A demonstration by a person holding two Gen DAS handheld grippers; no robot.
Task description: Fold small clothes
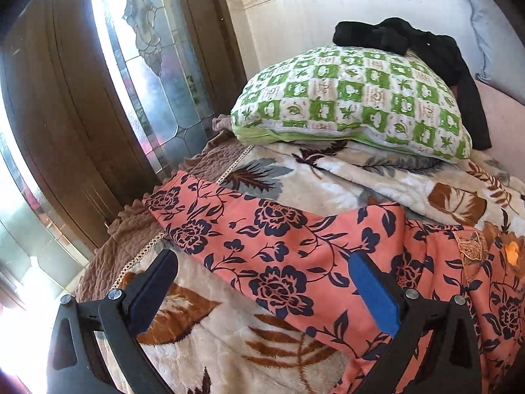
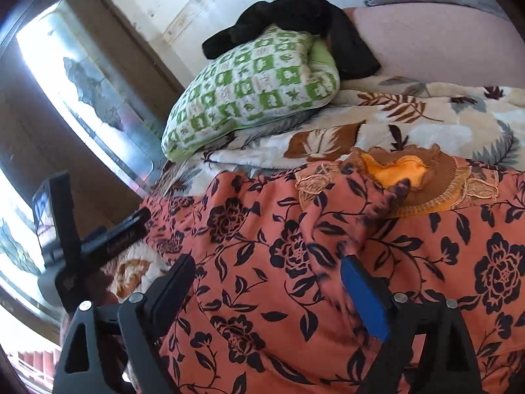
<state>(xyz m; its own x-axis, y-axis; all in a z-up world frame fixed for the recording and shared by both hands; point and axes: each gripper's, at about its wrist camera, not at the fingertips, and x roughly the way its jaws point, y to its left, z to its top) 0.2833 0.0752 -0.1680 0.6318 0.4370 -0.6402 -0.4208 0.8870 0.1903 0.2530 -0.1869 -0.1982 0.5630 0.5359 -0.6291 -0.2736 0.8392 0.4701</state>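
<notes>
While both jaws gape wide, holding nothing, floral garment (image 2: pixel 295 262) lies spread on blanket (image 1: pixel 328 170) beneath them.

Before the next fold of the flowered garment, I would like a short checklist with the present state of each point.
1. Right gripper jaws open, nothing pressed: ok. A blurred flap of cloth passes by its blue pad.
2. Left gripper jaws open, nothing between them: ok.
3. Flowered garment lying flat on the leaf blanket: not ok, a ridge of loose fabric runs up toward the collar.
4. Sleeve laid out straight: ok, it stretches across the blanket.
5. Green pillow and black cloth apart from the garment: ok.
6. Lower hem of the garment: cannot tell, out of view.
</notes>
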